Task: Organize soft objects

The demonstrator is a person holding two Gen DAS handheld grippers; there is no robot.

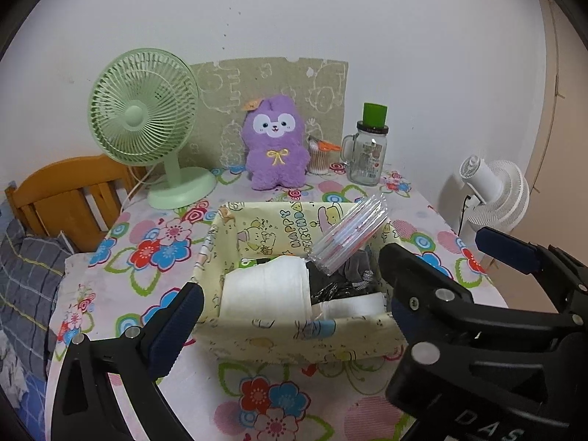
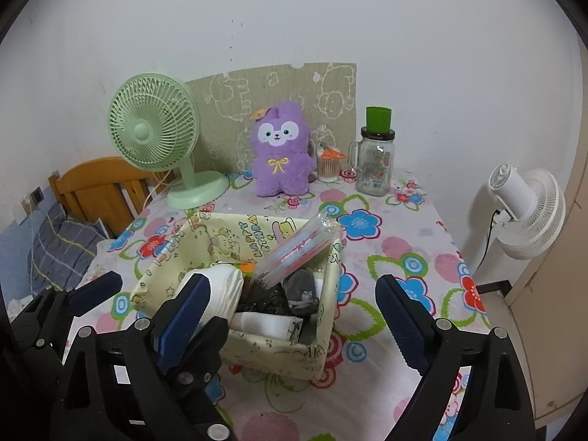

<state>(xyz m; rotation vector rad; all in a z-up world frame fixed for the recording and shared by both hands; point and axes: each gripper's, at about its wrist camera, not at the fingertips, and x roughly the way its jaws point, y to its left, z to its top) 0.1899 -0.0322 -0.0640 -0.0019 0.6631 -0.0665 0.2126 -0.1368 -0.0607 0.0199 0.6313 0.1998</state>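
Both claws hang empty just short of the fabric basket [image 1: 294, 334], so the step in hand looks like the gap between one item stowed and the next one chosen. On the left, the left gripper [image 1: 290, 290] stands with its jaws spread wide, straddling the basket's near wall, nothing between the pads. Inside the basket, from left to right, lie a folded white cloth [image 1: 264, 286], a dark crumpled bundle [image 1: 330, 286] that may be netting or a bag (the view is too coarse to say), a grey sock-like piece [image 1: 358, 268], and a sleeve of plastic straws [image 1: 349, 235] leaning up against the far right rim. A second white fold [image 1: 352, 307] rests along the near wall. On the right, the right gripper [image 2: 290, 305] is likewise wide apart and holds nothing.

The one soft thing left outside is the purple plush toy [image 1: 275, 143], upright at the back of the table [image 1: 422, 220] between the green fan [image 1: 143, 125] and the glass jar [image 1: 365, 156]. The next move probably calls for a long reach over the basket, then a gentle pinch on its fluffy body.
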